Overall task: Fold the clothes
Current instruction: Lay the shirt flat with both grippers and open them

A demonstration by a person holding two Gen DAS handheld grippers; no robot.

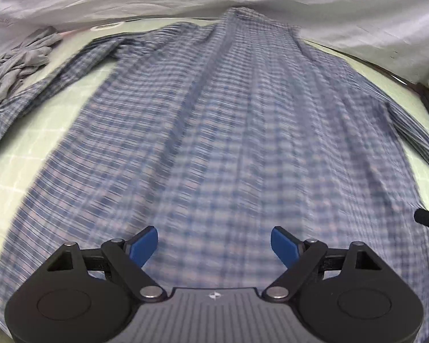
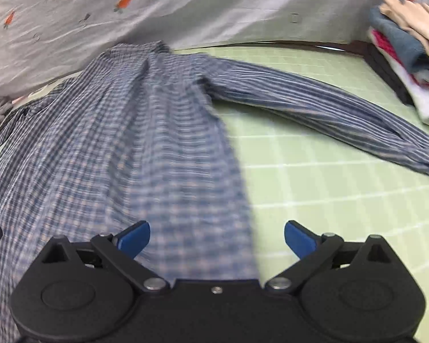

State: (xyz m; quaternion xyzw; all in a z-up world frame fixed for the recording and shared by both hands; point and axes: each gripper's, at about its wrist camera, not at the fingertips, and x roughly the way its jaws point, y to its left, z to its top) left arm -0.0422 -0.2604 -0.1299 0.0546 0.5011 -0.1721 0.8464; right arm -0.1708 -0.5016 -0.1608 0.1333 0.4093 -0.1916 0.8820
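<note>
1. A blue plaid button-up shirt (image 1: 214,120) lies spread lengthwise on the green gridded desk (image 2: 329,188), collar at the far end against a white sheet with carrot prints (image 2: 186,3), hem at the near end under both tools.
2. The left tool (image 1: 214,245) is released: its blue pads stand wide apart above the shirt's near part, with nothing pinched between them.
3. The right tool (image 2: 217,240) is likewise released, jaws wide, over the shirt's right edge where cloth meets bare desk.
4. The right sleeve (image 2: 329,114) stretches out flat to the right; the left sleeve (image 1: 57,85) trails to the left, near a crumpled grey garment (image 1: 20,65).
5. A stack of folded clothes (image 2: 409,57) sits at the far right, so some pieces look finished.
6. For this shirt, laying-out seems done; no fold is visible yet. Sleeves, sides and the lengthwise fold all remain.
</note>
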